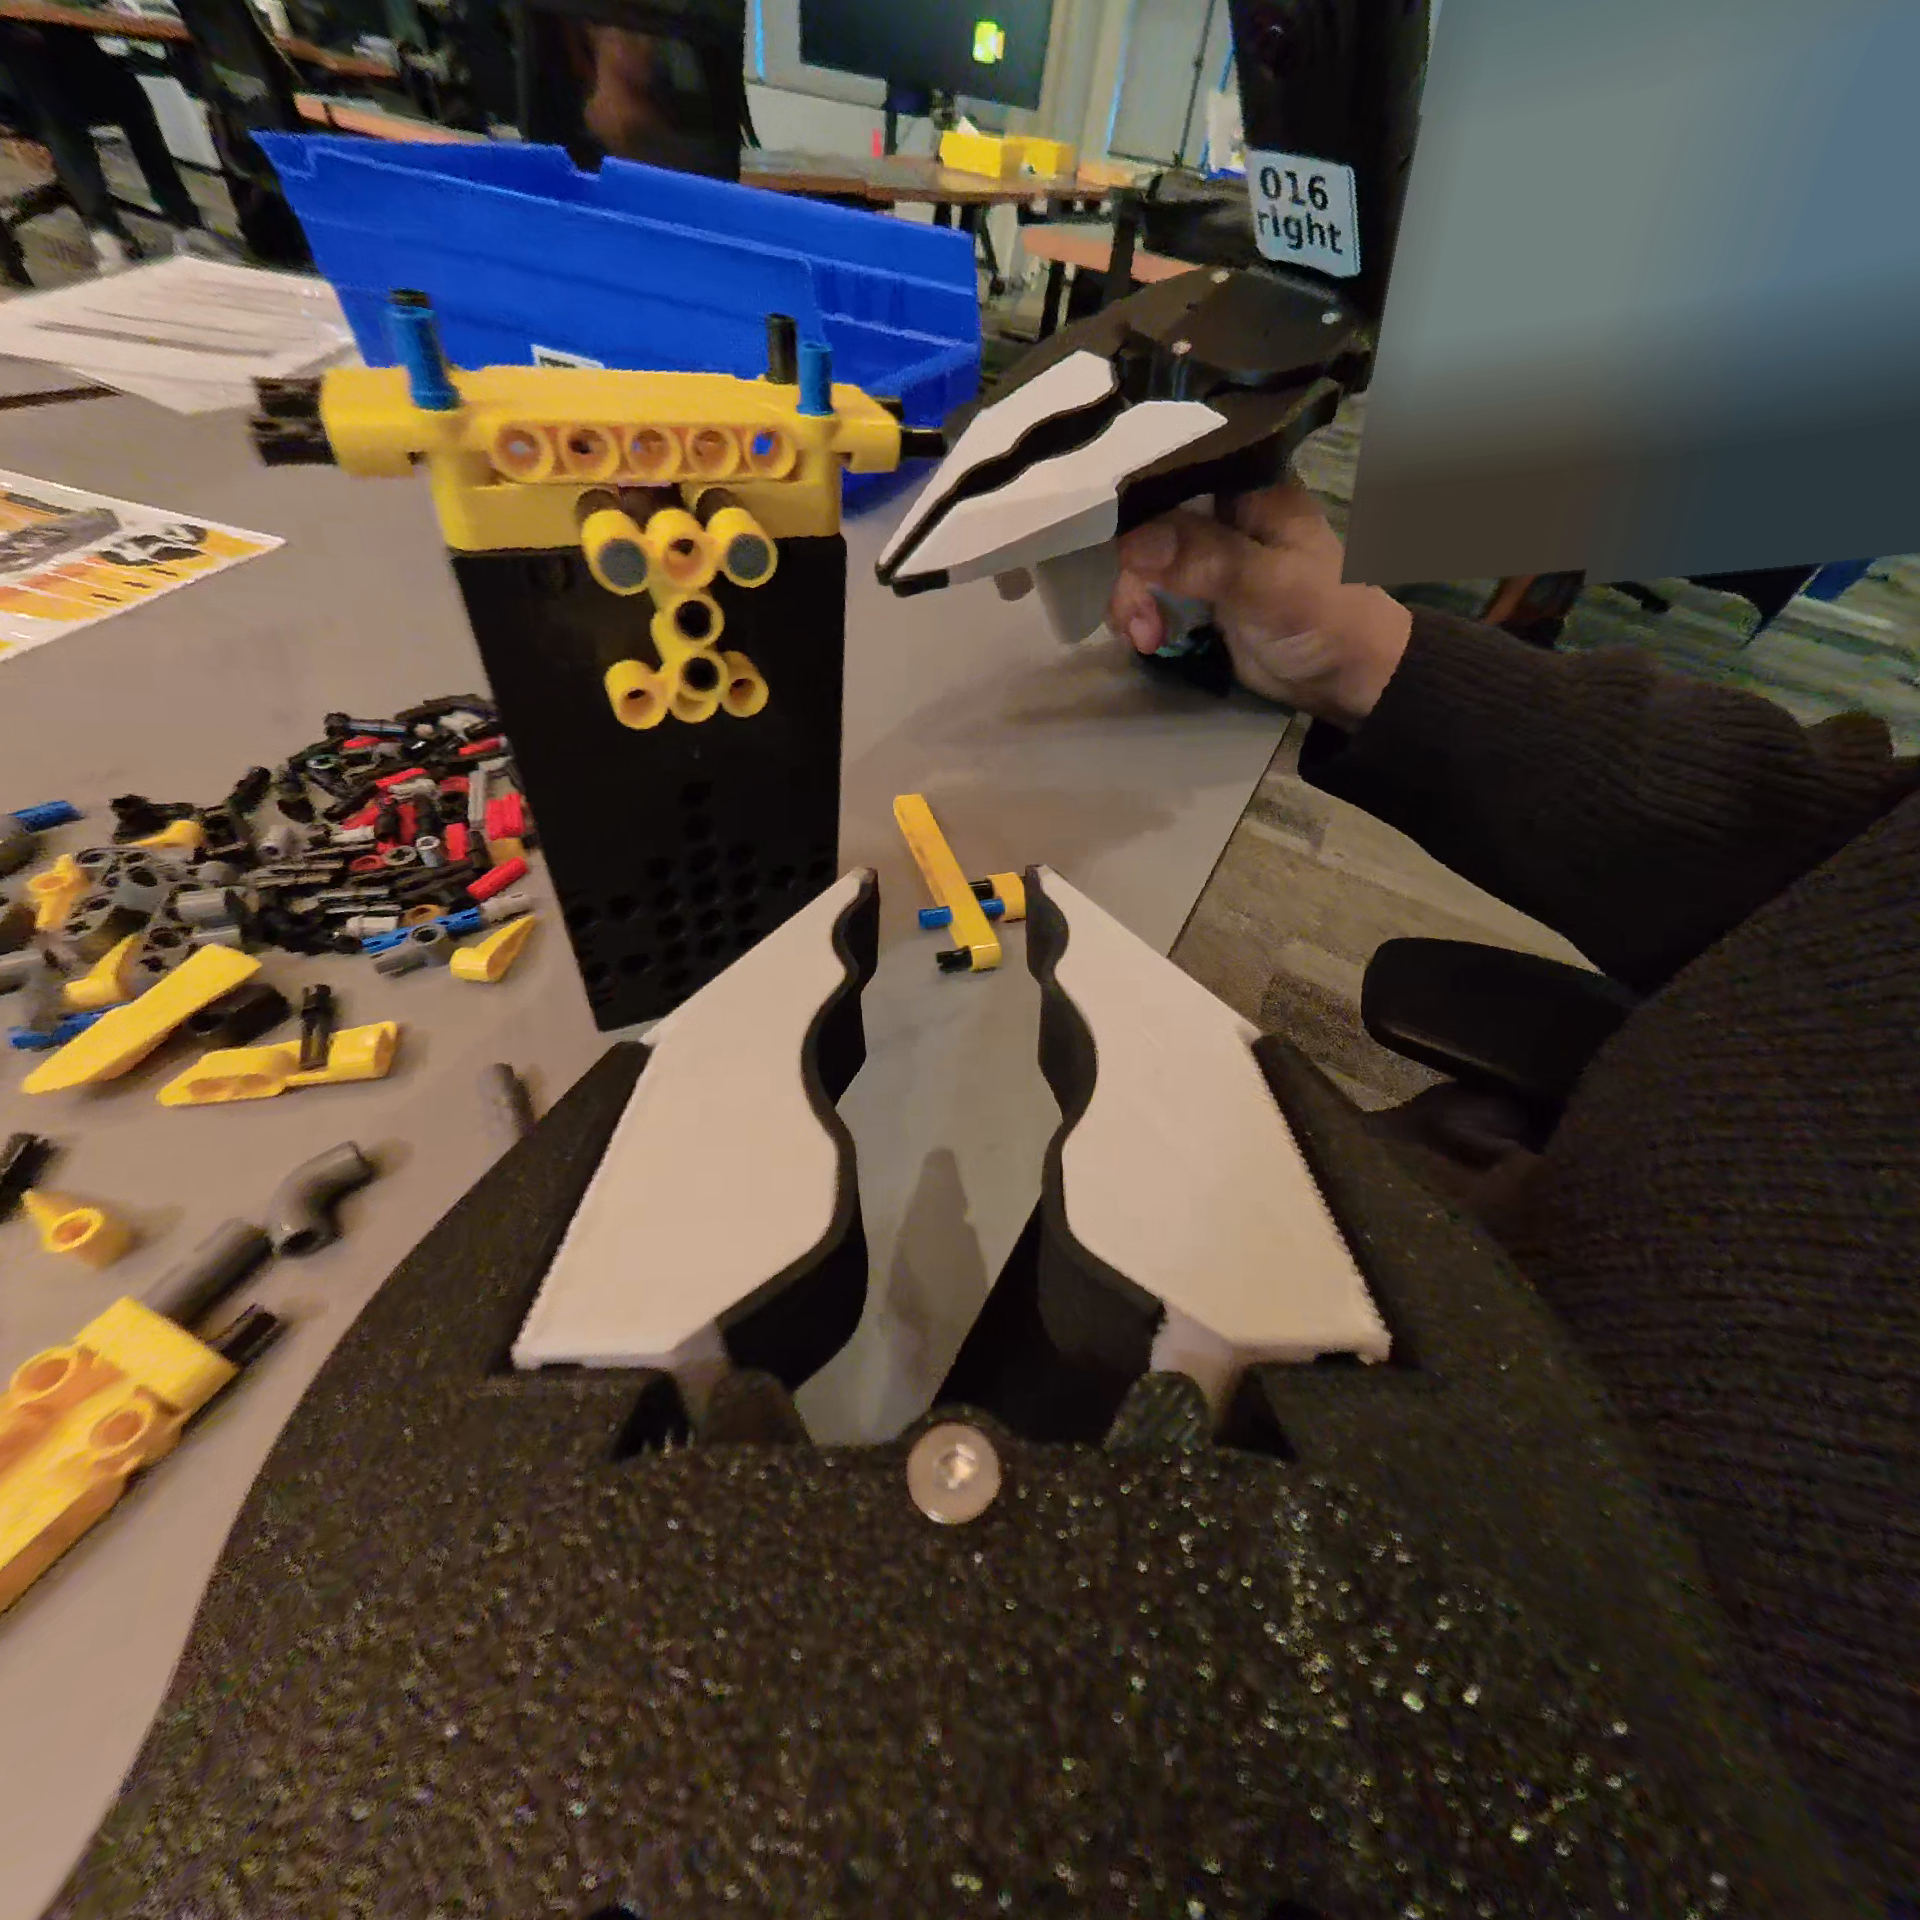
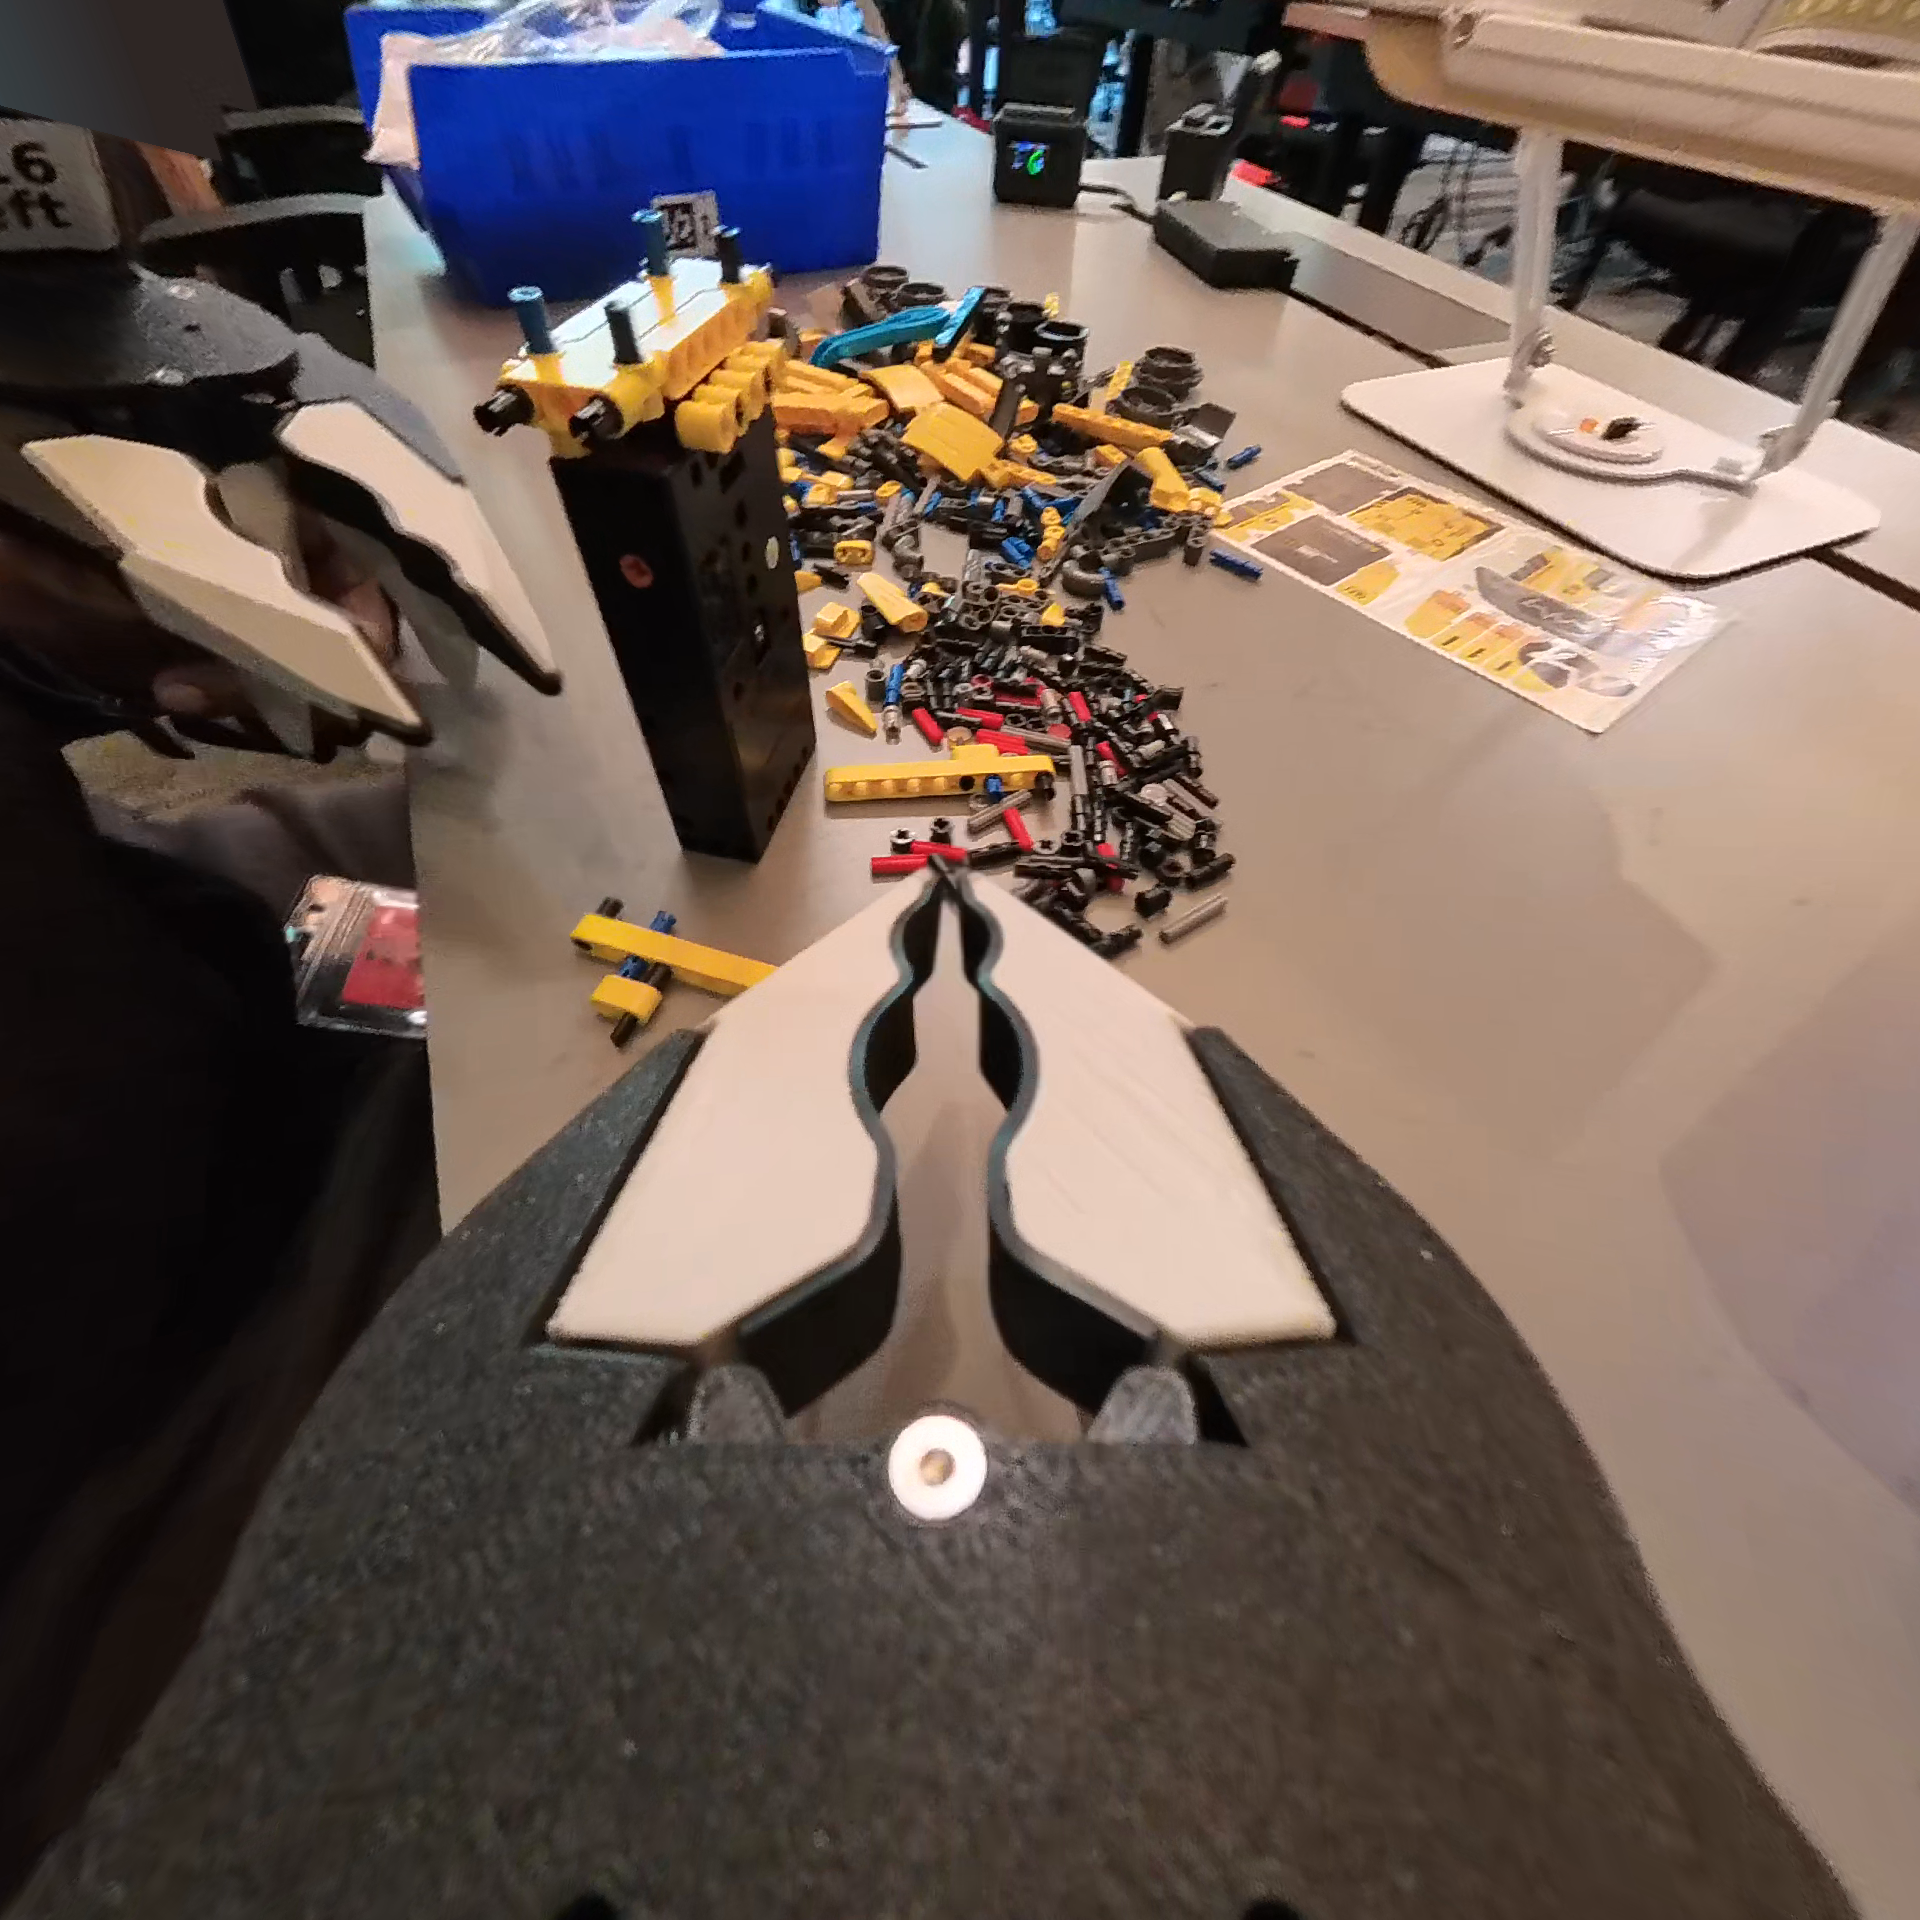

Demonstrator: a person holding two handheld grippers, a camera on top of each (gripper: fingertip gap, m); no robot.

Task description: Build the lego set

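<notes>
Left gripper point(image 1: 951, 878): jaws spread, empty, at frame centre, over a yellow beam point(image 1: 930, 842) lying on the table point(image 1: 1039, 727). Right gripper point(image 2: 940, 883): jaws pressed together at frame centre, beside the parts pile point(image 2: 1039, 665); a pinched part cannot be confirmed. Black block point(image 1: 665, 790) stands upper centre.

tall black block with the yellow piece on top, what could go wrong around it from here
The tall black perforated block stands on a narrow base with a wide yellow beam assembly on top, so a sideways nudge from the shut right gripper, close beside it, might tip it.

It stands near the grey table's edge and could fall off.

The small yellow beam with blue pins ahead of the open left gripper may slide off too.
</notes>
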